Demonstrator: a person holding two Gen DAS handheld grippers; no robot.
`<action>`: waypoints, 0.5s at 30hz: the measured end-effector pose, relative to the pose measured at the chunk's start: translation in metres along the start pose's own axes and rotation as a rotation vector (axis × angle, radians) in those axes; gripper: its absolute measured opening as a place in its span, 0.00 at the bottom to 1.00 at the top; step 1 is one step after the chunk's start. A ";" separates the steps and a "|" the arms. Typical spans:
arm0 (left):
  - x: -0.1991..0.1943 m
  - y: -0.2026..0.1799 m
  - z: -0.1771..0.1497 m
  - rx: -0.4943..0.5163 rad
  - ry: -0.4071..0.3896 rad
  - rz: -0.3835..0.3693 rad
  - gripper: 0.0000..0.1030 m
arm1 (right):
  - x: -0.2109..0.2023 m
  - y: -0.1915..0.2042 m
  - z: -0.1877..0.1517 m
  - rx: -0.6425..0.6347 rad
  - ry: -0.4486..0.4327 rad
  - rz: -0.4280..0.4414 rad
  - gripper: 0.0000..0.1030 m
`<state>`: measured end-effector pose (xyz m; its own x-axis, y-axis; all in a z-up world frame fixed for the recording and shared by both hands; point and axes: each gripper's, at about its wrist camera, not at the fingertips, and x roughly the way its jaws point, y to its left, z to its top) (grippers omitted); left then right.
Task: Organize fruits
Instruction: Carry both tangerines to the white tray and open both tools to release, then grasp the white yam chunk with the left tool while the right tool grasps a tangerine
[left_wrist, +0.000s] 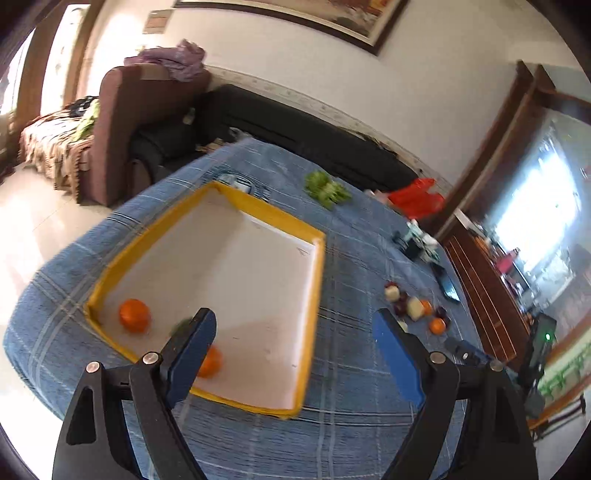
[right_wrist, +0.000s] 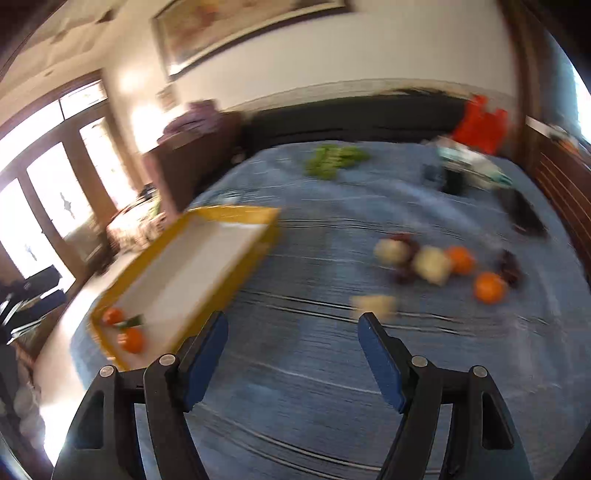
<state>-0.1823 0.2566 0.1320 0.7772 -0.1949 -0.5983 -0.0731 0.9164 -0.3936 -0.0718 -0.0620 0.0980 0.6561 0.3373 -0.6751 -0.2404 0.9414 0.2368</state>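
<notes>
A yellow-rimmed tray (left_wrist: 317, 266) with a white floor lies on the blue checked cloth. Two oranges lie in its near corner: one (left_wrist: 135, 315) in the open, one (left_wrist: 211, 362) partly behind my left finger. My left gripper (left_wrist: 295, 325) is open and empty above the tray's near right edge. A loose group of fruit lies right of the tray: oranges (right_wrist: 489, 287), pale pieces (right_wrist: 432, 265) and dark pieces (right_wrist: 511, 267). My right gripper (right_wrist: 291, 330) is open and empty over bare cloth, between the tray (right_wrist: 236, 280) and that group. The right wrist view is blurred.
Green leafy vegetables (left_wrist: 327, 189) lie at the far side of the table. A red bag (left_wrist: 417, 197), small boxes (left_wrist: 417, 240) and a dark phone-like object (left_wrist: 448, 282) sit at the far right. A brown armchair (left_wrist: 122, 122) and dark sofa (left_wrist: 295, 129) stand behind.
</notes>
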 end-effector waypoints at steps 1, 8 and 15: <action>0.007 -0.009 -0.003 0.014 0.019 -0.009 0.83 | -0.004 -0.020 0.000 0.031 0.005 -0.035 0.75; 0.062 -0.066 -0.025 0.099 0.177 -0.078 0.83 | -0.009 -0.110 0.010 0.167 -0.006 -0.146 0.74; 0.106 -0.117 -0.041 0.251 0.233 -0.084 0.66 | 0.052 -0.138 0.032 0.231 0.025 -0.159 0.72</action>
<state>-0.1172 0.1146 0.0859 0.6085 -0.3214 -0.7255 0.1631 0.9454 -0.2820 0.0183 -0.1744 0.0524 0.6539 0.1882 -0.7328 0.0351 0.9600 0.2779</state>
